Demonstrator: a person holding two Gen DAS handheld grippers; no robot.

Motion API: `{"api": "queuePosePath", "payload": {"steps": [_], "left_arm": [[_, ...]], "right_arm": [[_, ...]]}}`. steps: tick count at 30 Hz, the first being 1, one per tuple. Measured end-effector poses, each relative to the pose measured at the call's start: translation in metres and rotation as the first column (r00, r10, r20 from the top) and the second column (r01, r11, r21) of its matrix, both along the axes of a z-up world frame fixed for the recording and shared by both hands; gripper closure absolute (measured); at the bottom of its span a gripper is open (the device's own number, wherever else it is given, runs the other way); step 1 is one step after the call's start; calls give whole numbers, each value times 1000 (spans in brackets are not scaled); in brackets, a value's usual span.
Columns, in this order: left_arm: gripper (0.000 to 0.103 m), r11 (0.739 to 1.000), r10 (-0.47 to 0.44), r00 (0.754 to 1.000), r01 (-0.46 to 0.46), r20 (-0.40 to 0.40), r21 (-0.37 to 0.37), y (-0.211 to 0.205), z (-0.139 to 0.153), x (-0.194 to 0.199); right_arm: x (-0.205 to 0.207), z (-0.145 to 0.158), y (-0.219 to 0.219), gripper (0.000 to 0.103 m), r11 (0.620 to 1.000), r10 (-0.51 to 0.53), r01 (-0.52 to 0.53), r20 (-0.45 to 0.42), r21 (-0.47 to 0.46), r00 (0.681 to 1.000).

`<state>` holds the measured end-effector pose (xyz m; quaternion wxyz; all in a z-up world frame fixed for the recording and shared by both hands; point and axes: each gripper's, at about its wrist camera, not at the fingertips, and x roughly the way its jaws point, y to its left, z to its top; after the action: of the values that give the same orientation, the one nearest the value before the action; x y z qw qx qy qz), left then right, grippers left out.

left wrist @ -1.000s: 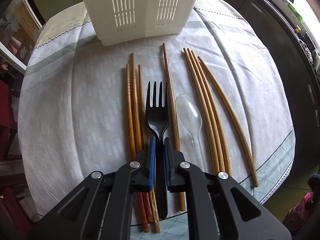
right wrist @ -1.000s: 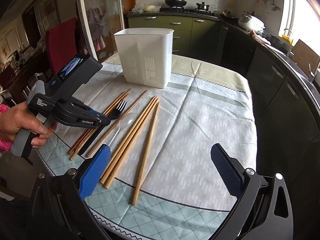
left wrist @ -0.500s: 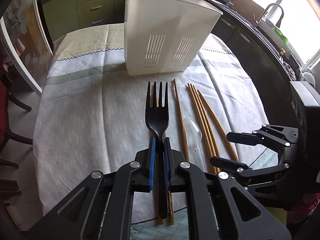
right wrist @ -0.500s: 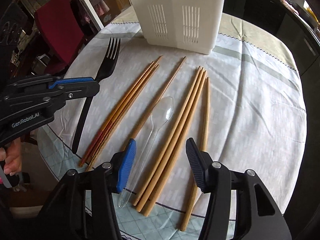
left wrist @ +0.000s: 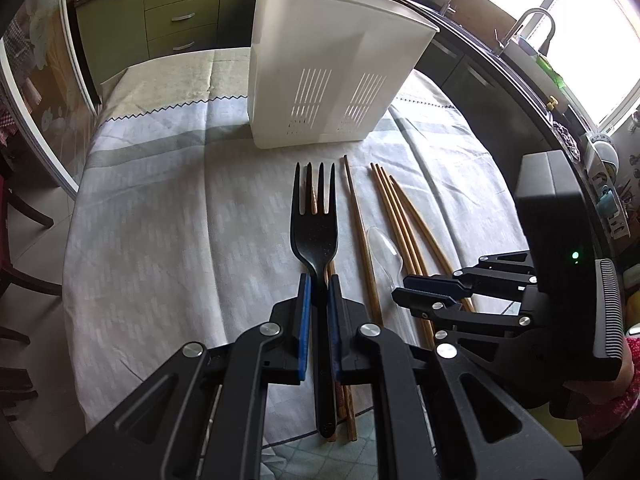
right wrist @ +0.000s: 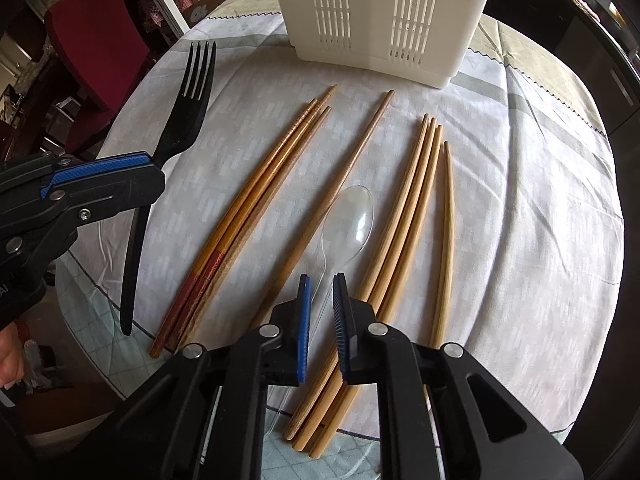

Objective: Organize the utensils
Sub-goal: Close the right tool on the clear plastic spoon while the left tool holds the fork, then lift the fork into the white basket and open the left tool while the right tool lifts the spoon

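My left gripper [left wrist: 318, 280] is shut on a black plastic fork [left wrist: 315, 236] and holds it above the table, tines toward the white slotted utensil holder [left wrist: 320, 80]. The fork [right wrist: 188, 96] and left gripper [right wrist: 154, 166] also show in the right wrist view. My right gripper [right wrist: 322, 280] is low over the table, its jaws narrowed around the handle of a clear plastic spoon [right wrist: 348, 224]; I cannot tell if the pads touch it. The right gripper shows in the left wrist view [left wrist: 400, 292].
Several wooden chopsticks lie on the tablecloth: a dark group [right wrist: 256, 200], a single one [right wrist: 336, 184] and a light group [right wrist: 416, 200]. The holder [right wrist: 380, 12] stands at the far side. A red chair [right wrist: 96, 40] is left of the table. Kitchen counters lie beyond.
My left gripper has lifted the fork off the table and raised it. My right gripper has come down over the clear spoon and its jaws have narrowed from wide open.
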<state>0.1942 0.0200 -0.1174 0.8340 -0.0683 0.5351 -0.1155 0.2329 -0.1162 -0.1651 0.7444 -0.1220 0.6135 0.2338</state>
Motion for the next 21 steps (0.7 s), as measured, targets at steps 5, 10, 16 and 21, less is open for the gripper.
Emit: {"api": "queuePosePath", "payload": {"steps": [5, 10, 16, 21], "left_arm": [[95, 1000, -7, 1000, 7, 1, 2, -1, 0, 0], [94, 1000, -9, 1000, 9, 4, 2, -2, 1, 1], [94, 1000, -12, 1000, 12, 25, 6, -4, 6, 0], [94, 1000, -15, 998, 15, 61, 6, -3, 19, -2]], "right_arm": [[5, -10, 3, 90, 999, -37, 37, -26, 2, 999], [6, -11, 7, 90, 999, -48, 48, 5, -17, 999], [-2, -10, 12, 93, 998, -55, 55, 63, 7, 996], [-8, 11, -3, 94, 989, -84, 71, 94, 128, 992]]}}
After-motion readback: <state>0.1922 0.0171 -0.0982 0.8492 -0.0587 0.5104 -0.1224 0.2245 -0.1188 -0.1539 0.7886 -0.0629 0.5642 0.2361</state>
